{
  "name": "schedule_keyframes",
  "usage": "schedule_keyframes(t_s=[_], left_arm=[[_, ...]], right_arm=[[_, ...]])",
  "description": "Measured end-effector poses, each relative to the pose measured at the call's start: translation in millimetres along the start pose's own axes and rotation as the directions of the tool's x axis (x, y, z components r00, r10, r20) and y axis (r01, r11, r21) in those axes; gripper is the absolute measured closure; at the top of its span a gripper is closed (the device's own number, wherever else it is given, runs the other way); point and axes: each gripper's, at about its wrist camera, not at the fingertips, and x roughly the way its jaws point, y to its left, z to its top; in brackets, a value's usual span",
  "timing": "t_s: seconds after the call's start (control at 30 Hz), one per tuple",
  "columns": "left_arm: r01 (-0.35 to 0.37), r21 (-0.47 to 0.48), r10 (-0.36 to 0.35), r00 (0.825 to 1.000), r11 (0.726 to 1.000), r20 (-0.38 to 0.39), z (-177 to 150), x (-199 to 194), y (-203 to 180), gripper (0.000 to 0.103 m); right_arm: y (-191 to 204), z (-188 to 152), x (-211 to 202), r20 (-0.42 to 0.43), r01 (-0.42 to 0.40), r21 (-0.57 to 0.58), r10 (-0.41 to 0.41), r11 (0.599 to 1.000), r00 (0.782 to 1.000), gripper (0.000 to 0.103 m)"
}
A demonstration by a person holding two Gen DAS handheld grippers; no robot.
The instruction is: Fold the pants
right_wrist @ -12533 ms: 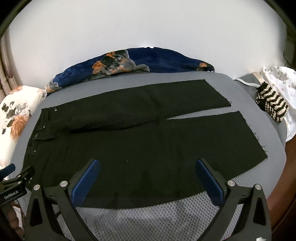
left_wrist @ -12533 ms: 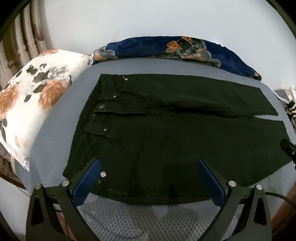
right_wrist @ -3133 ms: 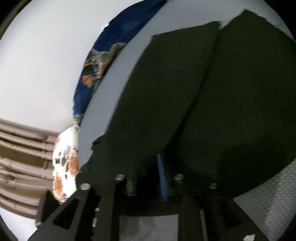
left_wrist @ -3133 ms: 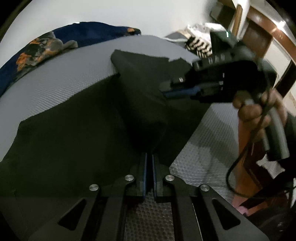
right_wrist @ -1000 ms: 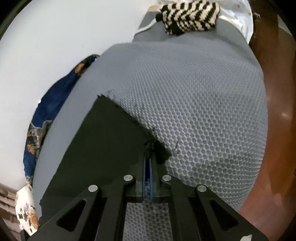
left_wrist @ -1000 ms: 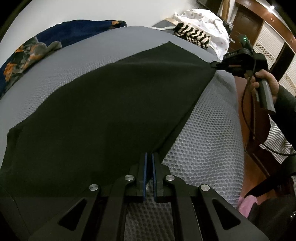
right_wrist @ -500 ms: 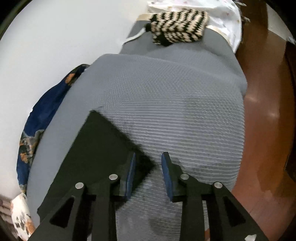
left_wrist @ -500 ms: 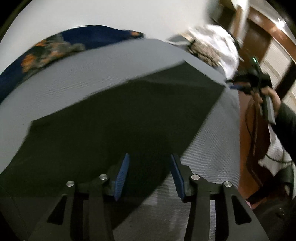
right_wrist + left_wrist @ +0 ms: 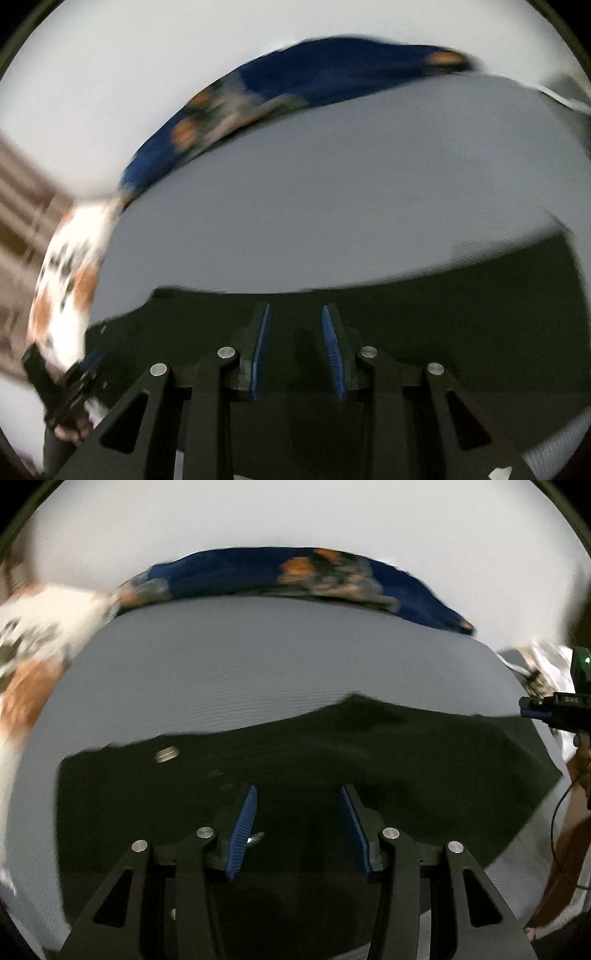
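Observation:
The black pants (image 9: 332,760) lie folded lengthwise, one leg over the other, as a long band across the grey mattress (image 9: 258,672). A metal button (image 9: 167,755) shows near the waist end at the left. My left gripper (image 9: 298,790) hovers over the middle of the pants, open, with nothing between its blue pads (image 9: 242,830). My right gripper (image 9: 294,310) is open over the far edge of the pants (image 9: 424,332), holding nothing. In the left wrist view the right gripper (image 9: 535,709) pokes in at the right edge, over the leg end. The left gripper (image 9: 74,380) shows blurred at lower left in the right wrist view.
A navy floral blanket (image 9: 295,572) lies bunched along the white wall behind the mattress. A white floral pillow (image 9: 33,653) sits at the left end. White and striped cloth (image 9: 543,664) lies past the right end. Bare grey mattress stretches behind the pants.
Both grippers let go of the pant corners they were shut on and now stand open. Both hands swung back over the pants and rolled level; the pants lie flat.

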Motion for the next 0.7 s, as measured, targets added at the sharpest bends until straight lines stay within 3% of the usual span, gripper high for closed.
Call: schedule_keyframes(t_s=[0.1,0.2,0.37,0.6,0.63,0.7], left_arm=[[-0.042,-0.054,0.041,0.999,0.998,-0.016,-9,-1,26,0.055],[-0.057,-0.099,0.052,0.997,0.993,-0.051,-22,2,45,0.055],[-0.038,-0.122,0.03,0.998,0.992,-0.063,-35,0,57,0.055],[-0.011,-0.117,0.002,0.997,0.993,-0.076,-34,3,64,0.055],[-0.006,-0.119,-0.003,0.997,0.993,-0.076,-35,3,66,0.055],[-0.001,-0.121,-0.008,0.997,0.993,-0.076,-35,4,68,0.055]], right_arm=[[44,18,35,-0.095,-0.1,-0.086,0.092,0.991,0.991,0.075],[90,30,78,-0.216,-0.19,-0.164,0.152,0.968,0.964,0.074],[143,32,135,-0.379,-0.261,-0.242,0.156,0.935,0.912,0.07],[188,30,183,-0.477,-0.311,-0.325,0.129,0.893,0.869,0.059],[192,29,187,-0.479,-0.311,-0.337,0.123,0.888,0.869,0.06],[197,29,191,-0.504,-0.352,-0.335,0.15,0.874,0.851,0.08]])
